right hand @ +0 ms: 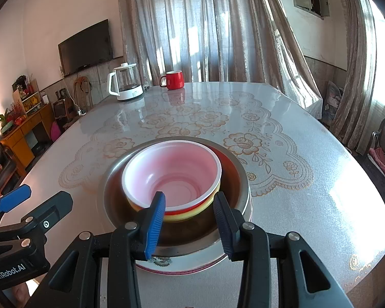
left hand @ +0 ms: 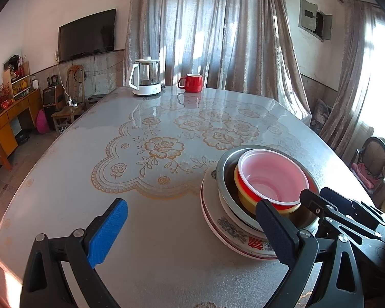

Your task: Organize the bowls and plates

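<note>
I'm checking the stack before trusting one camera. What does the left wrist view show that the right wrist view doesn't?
Only the left view shows the red characters on the plate rim and the open left gripper over bare table. Only the right view shows the right gripper straddling the red bowl rim. Both show the metal basin, kettle and red mug.

stack: red bowl (right hand: pixel 177 177) in yellow bowl (right hand: pixel 205 206) | steel bowl (right hand: pixel 241 179) | patterned plate (left hand: pixel 233 233), upright, possibly more plates

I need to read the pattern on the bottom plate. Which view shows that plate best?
The left wrist view: the plate shows its printed near rim. In the right wrist view, the plate is mostly hidden under the steel bowl.
</note>
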A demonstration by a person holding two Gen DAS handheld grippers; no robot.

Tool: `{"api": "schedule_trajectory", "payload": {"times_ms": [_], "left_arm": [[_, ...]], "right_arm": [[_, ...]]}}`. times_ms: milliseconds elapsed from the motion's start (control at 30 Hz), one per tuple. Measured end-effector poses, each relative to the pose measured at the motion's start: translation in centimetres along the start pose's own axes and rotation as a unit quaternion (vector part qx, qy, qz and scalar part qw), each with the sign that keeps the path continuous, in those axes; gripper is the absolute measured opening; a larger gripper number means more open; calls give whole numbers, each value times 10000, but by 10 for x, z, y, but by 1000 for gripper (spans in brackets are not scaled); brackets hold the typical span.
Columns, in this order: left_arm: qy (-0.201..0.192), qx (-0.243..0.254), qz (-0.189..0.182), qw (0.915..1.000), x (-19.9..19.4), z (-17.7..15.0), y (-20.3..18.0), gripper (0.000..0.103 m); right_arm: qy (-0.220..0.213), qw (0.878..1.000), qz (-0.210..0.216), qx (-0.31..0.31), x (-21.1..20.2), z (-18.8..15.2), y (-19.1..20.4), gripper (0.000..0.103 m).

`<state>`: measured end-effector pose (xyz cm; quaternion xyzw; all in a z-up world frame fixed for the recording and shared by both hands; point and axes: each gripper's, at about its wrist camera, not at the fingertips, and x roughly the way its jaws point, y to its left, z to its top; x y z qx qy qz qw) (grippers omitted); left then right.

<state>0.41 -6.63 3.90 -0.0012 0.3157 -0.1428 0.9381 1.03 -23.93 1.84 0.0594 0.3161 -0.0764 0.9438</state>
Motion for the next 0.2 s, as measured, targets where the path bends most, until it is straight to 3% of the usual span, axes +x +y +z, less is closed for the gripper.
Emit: {"api": "schedule_trajectory", "payload": {"times_ms": [200], "left_arm": [[-40, 43, -51, 10000, -1, 0, 0, 99]], "right_arm": [[-96, 9999, 34, 6, -3, 1, -2, 39]]}}
